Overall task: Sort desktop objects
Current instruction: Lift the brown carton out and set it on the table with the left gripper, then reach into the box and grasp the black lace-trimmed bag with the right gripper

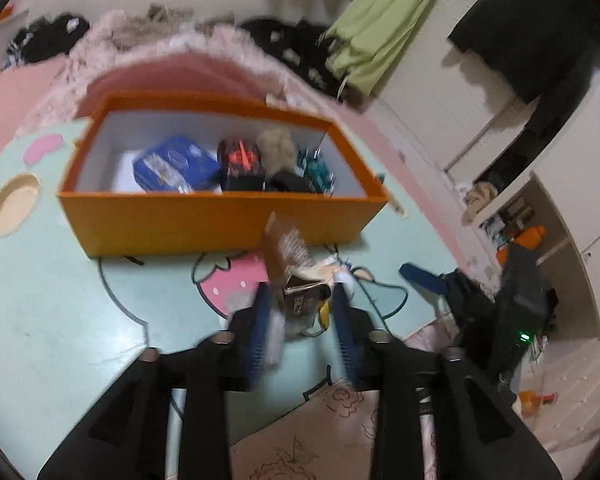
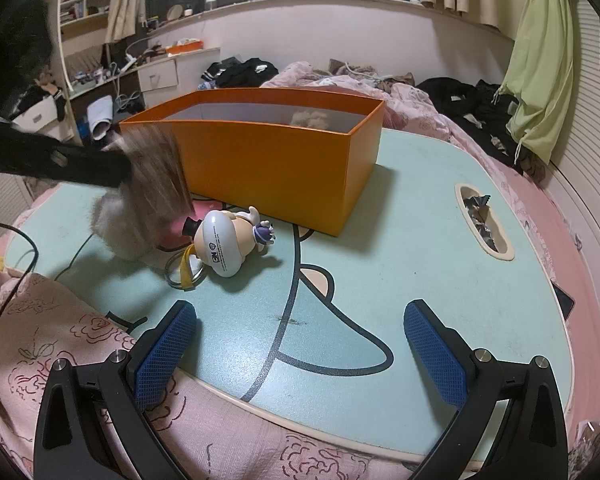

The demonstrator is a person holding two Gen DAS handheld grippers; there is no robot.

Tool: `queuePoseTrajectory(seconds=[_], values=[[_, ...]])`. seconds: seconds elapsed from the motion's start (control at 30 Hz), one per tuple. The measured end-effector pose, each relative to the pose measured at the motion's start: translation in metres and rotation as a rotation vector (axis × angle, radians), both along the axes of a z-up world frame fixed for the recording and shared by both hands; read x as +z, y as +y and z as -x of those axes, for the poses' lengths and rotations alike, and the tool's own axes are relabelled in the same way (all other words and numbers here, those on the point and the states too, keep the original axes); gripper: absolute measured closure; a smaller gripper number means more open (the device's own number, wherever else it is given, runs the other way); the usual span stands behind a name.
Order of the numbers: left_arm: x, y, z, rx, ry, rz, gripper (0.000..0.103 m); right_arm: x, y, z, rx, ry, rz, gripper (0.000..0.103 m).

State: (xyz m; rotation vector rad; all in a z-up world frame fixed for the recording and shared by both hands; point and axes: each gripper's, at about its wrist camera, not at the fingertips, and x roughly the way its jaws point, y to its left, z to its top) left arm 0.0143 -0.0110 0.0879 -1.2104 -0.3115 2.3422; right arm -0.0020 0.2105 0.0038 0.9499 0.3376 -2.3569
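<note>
An orange box (image 1: pixel 220 220) (image 2: pixel 268 168) stands on the pale green lap table (image 2: pixel 380 264). Inside lie a blue pack (image 1: pixel 176 168), a dark red item (image 1: pixel 240 160), a beige fluffy thing (image 1: pixel 276 148) and a teal item (image 1: pixel 316 168). My left gripper (image 1: pixel 300 292) (image 2: pixel 120 168) is just in front of the box, jaws partly apart. A blurred brown-and-white furry toy (image 1: pixel 288 248) (image 2: pixel 148 184) sits between its tips, and no firm pinch shows. Beside the toy lies a white cartoon figure (image 2: pixel 224 244) with a key ring (image 2: pixel 182 272). My right gripper (image 2: pixel 300 308) hangs open and empty over the near table edge.
The table rests on pink flowered bedding (image 2: pixel 80 340). It has a slot holding wrappers (image 2: pixel 484 220) and a round recess (image 1: pixel 14 204). A dark phone (image 2: pixel 564 300) lies at its right edge. A black cable (image 2: pixel 20 256) runs along the left side. Clothes are piled behind the box.
</note>
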Motion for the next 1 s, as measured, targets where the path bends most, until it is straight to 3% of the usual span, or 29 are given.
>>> queuePoseTrajectory(seconds=[0.03, 0.1, 0.17, 0.3, 0.37, 0.4, 0.47, 0.5, 0.63, 1.0], values=[[0.004, -0.005, -0.006, 0.018, 0.032, 0.004, 0.033, 0.0, 0.0, 0.0, 0.0, 0.0, 0.0, 0.0], [0.009, -0.015, -0.021, 0.075, 0.1, 0.049, 0.023, 0.0, 0.0, 0.0, 0.0, 0.0, 0.0, 0.0], [0.002, -0.02, -0.032, 0.103, 0.103, 0.111, 0.023, -0.001, 0.0, -0.001, 0.0, 0.0, 0.0, 0.0], [-0.027, -0.017, -0.045, 0.075, 0.027, 0.22, 0.023, -0.001, 0.001, -0.001, 0.0, 0.0, 0.0, 0.0], [-0.043, -0.004, -0.046, 0.059, 0.0, 0.319, 0.018, 0.0, 0.001, 0.0, 0.0, 0.0, 0.0, 0.0], [-0.046, 0.006, -0.051, 0.076, 0.069, 0.426, 0.01, -0.001, 0.001, -0.001, -0.001, 0.003, -0.002, 0.0], [-0.045, 0.007, -0.047, 0.094, 0.048, 0.394, 0.007, 0.004, 0.001, 0.001, -0.003, 0.0, 0.002, 0.0], [-0.043, 0.007, -0.044, 0.112, 0.031, 0.407, 0.0, 0.004, 0.002, 0.0, -0.003, 0.0, 0.002, 0.0], [-0.041, 0.003, -0.033, 0.155, -0.009, 0.411, 0.0, 0.004, 0.003, 0.001, -0.003, 0.0, 0.002, 0.0], [-0.041, -0.004, -0.039, 0.196, 0.024, 0.398, 0.0, 0.003, 0.004, 0.0, -0.004, 0.0, 0.005, 0.0]])
